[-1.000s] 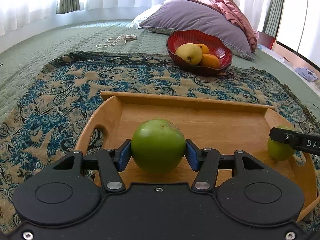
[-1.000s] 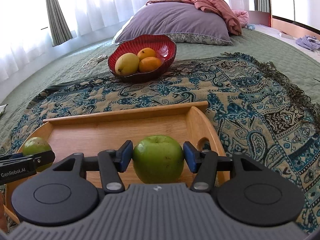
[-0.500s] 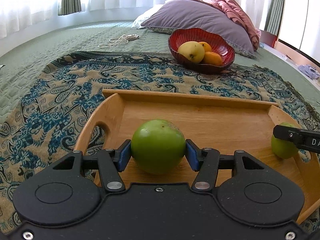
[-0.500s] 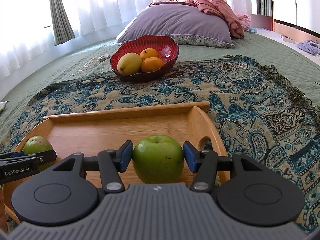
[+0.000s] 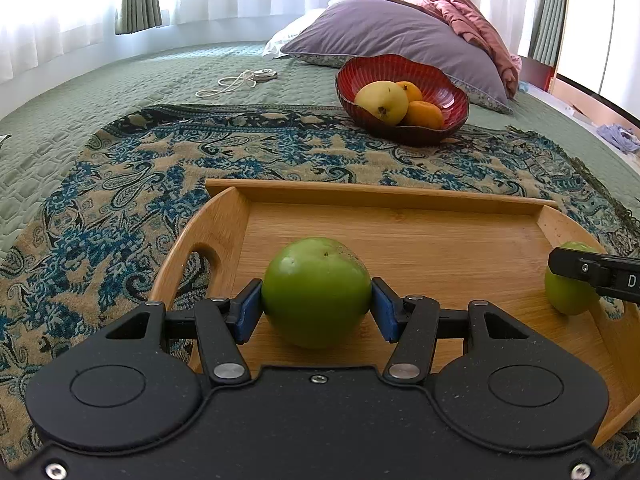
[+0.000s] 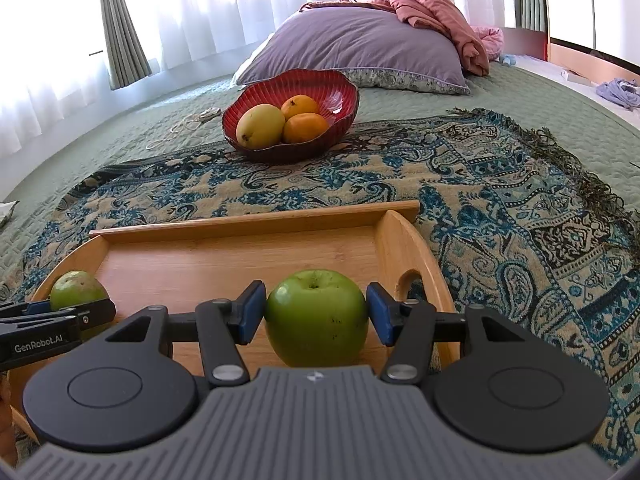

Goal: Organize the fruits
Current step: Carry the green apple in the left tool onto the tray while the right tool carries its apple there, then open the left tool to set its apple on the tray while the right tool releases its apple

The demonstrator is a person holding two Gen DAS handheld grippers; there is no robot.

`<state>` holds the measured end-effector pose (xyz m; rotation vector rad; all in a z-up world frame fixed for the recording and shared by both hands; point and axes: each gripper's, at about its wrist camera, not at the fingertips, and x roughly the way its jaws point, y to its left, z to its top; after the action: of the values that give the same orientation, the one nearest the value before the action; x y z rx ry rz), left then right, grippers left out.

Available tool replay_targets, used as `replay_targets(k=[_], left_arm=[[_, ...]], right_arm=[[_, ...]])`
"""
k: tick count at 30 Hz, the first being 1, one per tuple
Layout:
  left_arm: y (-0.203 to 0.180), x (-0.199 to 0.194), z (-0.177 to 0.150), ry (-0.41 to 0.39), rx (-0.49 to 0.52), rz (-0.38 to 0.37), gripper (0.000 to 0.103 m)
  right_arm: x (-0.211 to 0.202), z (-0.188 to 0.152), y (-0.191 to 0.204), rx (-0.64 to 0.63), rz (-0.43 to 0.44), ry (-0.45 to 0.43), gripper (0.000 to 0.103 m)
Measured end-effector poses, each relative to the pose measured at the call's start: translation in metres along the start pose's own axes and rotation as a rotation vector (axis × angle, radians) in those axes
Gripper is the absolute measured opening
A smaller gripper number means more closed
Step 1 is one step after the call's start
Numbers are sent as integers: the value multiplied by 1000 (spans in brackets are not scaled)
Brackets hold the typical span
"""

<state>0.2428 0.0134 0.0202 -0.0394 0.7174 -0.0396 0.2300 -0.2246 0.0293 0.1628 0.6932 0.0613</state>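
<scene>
My left gripper is shut on a round green fruit over the left part of a wooden tray. My right gripper is shut on a green apple over the right part of the same tray. Each gripper shows in the other's view: the right one's apple at the tray's right end, the left one's fruit at its left end. A red bowl beyond the tray holds a yellow mango and two oranges; the bowl also shows in the right wrist view.
The tray sits on a blue paisley throw spread over a green quilted bed. A purple pillow with a pink blanket lies behind the bowl. A white cable lies on the quilt at the back left.
Both grippers have risen slightly with their fruits still held; the bowl and the tray's far edge sit a little lower in view. Grips are unchanged.
</scene>
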Motion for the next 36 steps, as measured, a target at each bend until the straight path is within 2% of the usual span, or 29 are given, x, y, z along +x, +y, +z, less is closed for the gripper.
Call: replay_targets(k=[14,25,36], left_arm=[[-5,-4,-2,8,38,18,56],[-9,-16,-8,-1,66,2,74],[-11,-42,-20,-20,81,-14,87]], right_arm=[[-3,-2,3,-34,3,7,62],[-15,-7,2,-54,17,5,63],[-39,-16,-2,-71,56,-25,63]])
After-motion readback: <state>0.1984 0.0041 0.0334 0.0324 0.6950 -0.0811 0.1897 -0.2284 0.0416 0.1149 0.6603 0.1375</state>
